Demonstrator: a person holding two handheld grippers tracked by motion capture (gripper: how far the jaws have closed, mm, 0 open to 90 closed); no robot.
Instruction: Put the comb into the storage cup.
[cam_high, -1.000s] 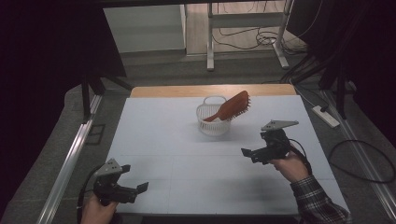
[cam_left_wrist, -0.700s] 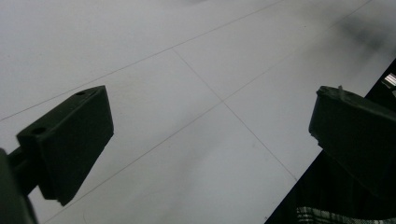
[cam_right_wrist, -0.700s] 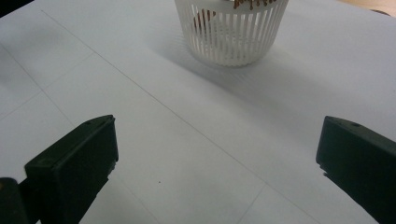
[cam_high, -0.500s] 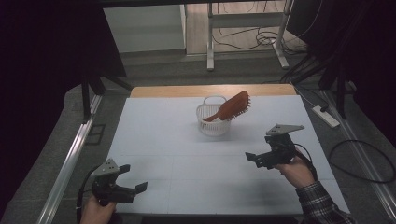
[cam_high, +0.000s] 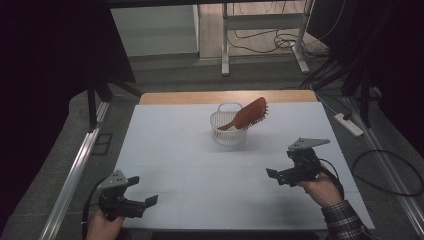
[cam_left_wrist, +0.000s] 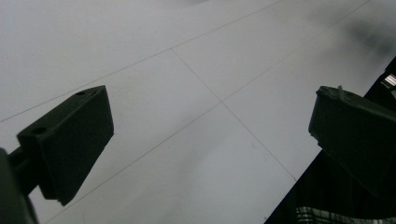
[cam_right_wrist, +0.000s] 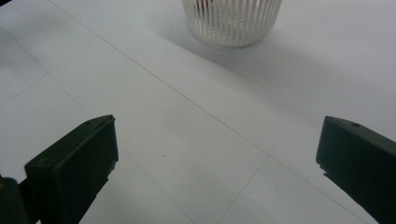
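A white slatted basket (cam_high: 228, 131) stands on the far middle of the white table (cam_high: 190, 160), and a reddish-brown hairbrush (cam_high: 248, 115) leans out of it, its bristled head up to the right. My right gripper (cam_high: 275, 177) is held over the table's right side, nearer to me than the basket and well apart from it. In the right gripper view, this gripper (cam_right_wrist: 217, 161) is open and empty, with the basket (cam_right_wrist: 232, 21) ahead. My left gripper (cam_high: 145, 191) hovers at the near left edge. In the left gripper view, it (cam_left_wrist: 210, 135) is open over bare table.
A wooden strip (cam_high: 200, 96) shows along the table's far edge. A power strip (cam_high: 348, 124) and cables lie on the floor to the right. Metal rails run along both sides. A plaid sleeve (cam_left_wrist: 336, 215) lies past the table's near edge.
My right gripper has drawn back toward me and a little to the right, away from the basket. The left gripper has barely shifted. Basket and brush have not moved.
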